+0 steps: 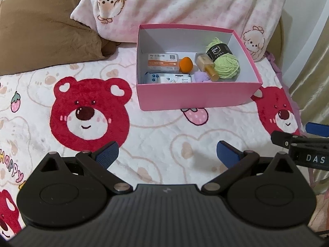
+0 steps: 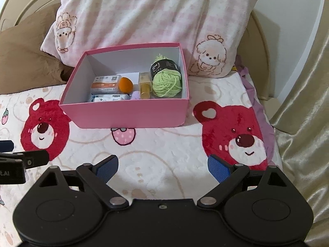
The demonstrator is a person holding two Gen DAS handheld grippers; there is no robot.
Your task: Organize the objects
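Both tools hover low over the bear-print blanket point(image 1: 164, 135), jaws spread wide, nothing between them. The left gripper point(image 1: 167, 154) and right gripper point(image 2: 163, 167) sit side by side, well short of the pink box point(image 1: 195, 96), which rests farther up the bed, straight ahead of both. Inside the box, a green yarn ball point(image 1: 224, 61) with a black label fills the right end, a gold-capped bottle point(image 1: 206, 66) lies touching it, then an orange sponge egg point(image 1: 186, 64), an orange-and-white pack point(image 1: 162, 62) and wipes point(image 1: 168, 78). Behind the box leans a pink pillow point(image 1: 185, 2), with a brown pillow point(image 1: 41, 26) to its left.
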